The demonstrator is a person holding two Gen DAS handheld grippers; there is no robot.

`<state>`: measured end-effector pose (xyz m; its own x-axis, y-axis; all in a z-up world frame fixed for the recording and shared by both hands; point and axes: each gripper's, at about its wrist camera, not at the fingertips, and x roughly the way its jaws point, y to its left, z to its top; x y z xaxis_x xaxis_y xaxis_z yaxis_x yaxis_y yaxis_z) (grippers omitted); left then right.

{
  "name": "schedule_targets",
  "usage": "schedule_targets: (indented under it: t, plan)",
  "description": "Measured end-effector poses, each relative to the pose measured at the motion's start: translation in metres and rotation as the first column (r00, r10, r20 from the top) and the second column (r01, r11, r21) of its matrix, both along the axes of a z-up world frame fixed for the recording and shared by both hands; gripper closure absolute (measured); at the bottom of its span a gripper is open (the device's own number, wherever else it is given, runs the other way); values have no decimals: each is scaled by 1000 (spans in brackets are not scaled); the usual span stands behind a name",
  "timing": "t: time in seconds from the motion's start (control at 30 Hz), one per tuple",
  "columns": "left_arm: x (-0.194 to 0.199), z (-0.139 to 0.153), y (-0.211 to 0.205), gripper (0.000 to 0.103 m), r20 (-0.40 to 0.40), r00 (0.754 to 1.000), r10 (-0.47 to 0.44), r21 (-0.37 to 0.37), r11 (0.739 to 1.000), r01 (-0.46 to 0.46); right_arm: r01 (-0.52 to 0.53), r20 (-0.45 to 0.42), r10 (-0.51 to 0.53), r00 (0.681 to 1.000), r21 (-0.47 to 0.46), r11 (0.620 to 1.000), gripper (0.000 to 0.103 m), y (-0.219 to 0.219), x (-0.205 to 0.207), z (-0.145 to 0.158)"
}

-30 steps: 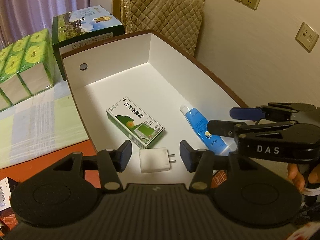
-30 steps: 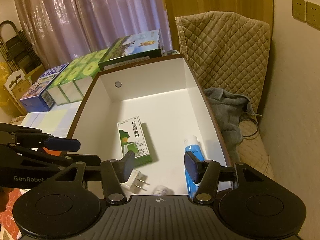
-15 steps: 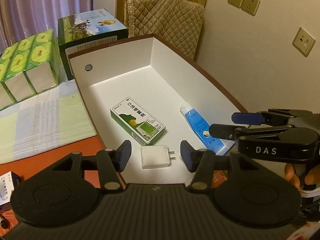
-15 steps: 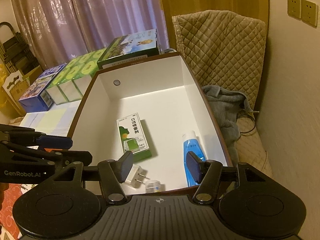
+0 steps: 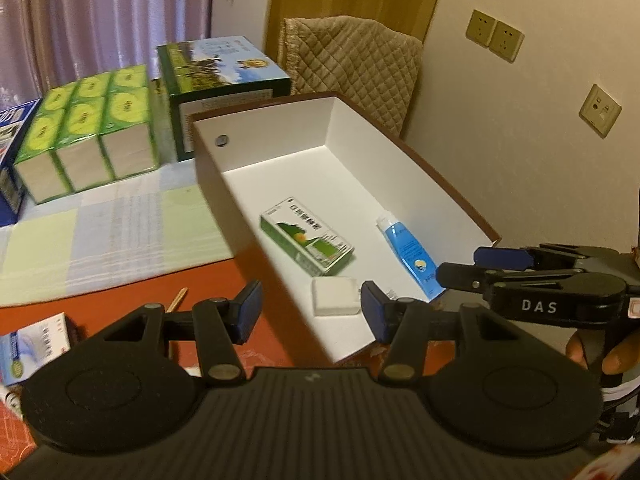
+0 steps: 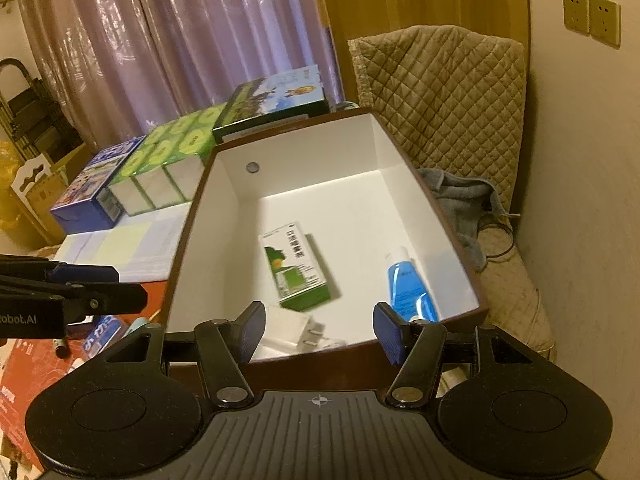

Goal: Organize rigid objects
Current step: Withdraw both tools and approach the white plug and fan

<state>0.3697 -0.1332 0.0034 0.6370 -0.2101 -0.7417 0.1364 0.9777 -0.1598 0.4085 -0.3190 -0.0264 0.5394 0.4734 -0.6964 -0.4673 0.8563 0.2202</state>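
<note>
Both grippers hung above the near end of the white-lined box (image 5: 436, 184), each pointing forward and down toward it, and neither carried anything. The left gripper (image 5: 310, 312) sat over the box's near left corner with its jaws spread wide, one blue pad out over the red tabletop (image 5: 128, 300) and the other over the box floor, the white charger (image 5: 334, 296) lying between them but untouched. The right gripper (image 6: 318, 332) hovered just short of the box's near wall, jaws equally wide apart, with nothing between the pads. In the left view it appeared side-on at the right edge, gripped by the person's hand (image 5: 608, 354), of which only fingers showed. Inside the box, the green medicine carton (image 6: 296, 266) lay flat near the middle, the blue tube (image 6: 408, 288) lay along the right wall, well apart from it, and the charger rested at the near end, just beside the carton. Outside, a small printed box (image 5: 30, 348) and a wooden stick (image 5: 178, 299) lay on the table to the left.
</note>
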Motion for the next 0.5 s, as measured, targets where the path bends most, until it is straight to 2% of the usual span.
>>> schedule_targets:
  t: [0.3, 0.5]
  plan:
    - [-41, 0, 42, 53, -4, 999, 46, -23, 999, -46, 0, 1, 0, 1000, 21, 1000, 45, 26, -37, 7]
    - [-68, -8, 77, 53, -36, 995, 97, -23, 995, -98, -52, -34, 53, 998, 25, 998, 45, 50, -59, 0]
